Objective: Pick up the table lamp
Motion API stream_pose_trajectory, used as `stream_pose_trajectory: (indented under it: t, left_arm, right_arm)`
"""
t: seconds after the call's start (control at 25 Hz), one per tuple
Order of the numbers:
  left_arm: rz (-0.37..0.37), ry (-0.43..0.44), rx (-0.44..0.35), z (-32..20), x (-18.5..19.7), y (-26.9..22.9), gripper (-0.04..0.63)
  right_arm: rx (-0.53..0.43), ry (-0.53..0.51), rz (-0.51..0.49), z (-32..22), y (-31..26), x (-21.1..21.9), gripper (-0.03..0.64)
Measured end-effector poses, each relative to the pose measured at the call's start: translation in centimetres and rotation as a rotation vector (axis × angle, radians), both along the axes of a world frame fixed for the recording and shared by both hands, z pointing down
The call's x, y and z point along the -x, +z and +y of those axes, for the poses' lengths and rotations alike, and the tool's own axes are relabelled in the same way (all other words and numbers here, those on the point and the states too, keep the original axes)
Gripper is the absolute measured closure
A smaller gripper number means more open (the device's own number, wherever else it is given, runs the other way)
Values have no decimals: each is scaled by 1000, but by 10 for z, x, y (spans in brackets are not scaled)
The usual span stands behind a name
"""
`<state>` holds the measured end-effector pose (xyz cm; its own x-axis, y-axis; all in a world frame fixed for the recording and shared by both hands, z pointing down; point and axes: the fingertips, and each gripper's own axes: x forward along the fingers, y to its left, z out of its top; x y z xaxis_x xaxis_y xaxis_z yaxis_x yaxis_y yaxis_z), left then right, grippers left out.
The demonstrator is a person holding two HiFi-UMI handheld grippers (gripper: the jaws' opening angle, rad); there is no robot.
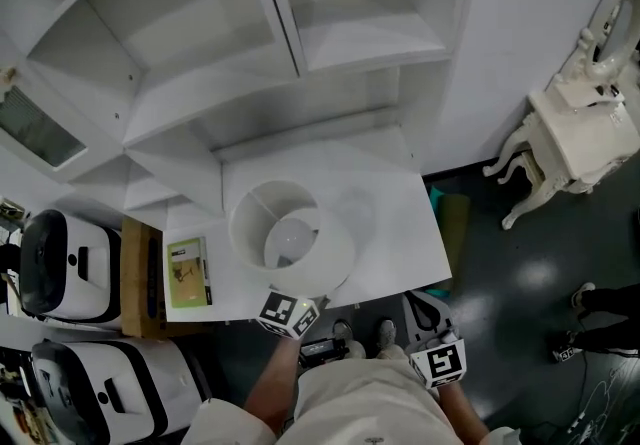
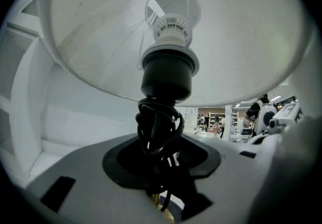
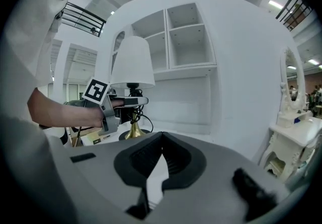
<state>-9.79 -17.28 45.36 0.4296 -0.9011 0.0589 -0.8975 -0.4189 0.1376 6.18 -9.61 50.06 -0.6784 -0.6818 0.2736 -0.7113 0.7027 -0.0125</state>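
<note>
The table lamp (image 1: 290, 233) has a white shade, a black socket (image 2: 167, 72), a bundled black cord and a brass stem. It stands at the front of the white table (image 1: 400, 233). My left gripper (image 1: 290, 311) reaches level under the shade and is shut on the lamp's stem with the cord (image 2: 160, 127) between its jaws. The right gripper view shows the lamp (image 3: 132, 64) and the left gripper (image 3: 130, 102) clamped just below the socket. Whether the lamp's base touches the table I cannot tell. My right gripper (image 1: 430, 325) hangs off the table's front right corner, its jaws (image 3: 161, 142) shut on nothing.
A green book (image 1: 188, 273) lies on the table left of the lamp, beside a wooden board (image 1: 135, 278). White shelves (image 1: 250, 53) rise behind the table. An ornate white dressing table (image 1: 575, 133) stands at right. White machines (image 1: 60, 263) sit at far left.
</note>
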Motion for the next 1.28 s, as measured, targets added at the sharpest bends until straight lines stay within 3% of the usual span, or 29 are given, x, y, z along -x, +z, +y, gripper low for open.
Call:
stream_pose_trajectory:
  t: [0.48, 1.0, 1.28]
  left_arm:
    - [15, -42, -10, 46, 6, -20, 408]
    - [24, -92, -1, 98, 9, -26, 407]
    - [58, -249, 18, 141, 22, -15, 408]
  right_arm:
    - [-56, -94, -15, -4, -23, 25, 604]
    - [-53, -167, -37, 17, -29, 45, 604]
    - [-6, -266, -27, 38, -12, 45, 604]
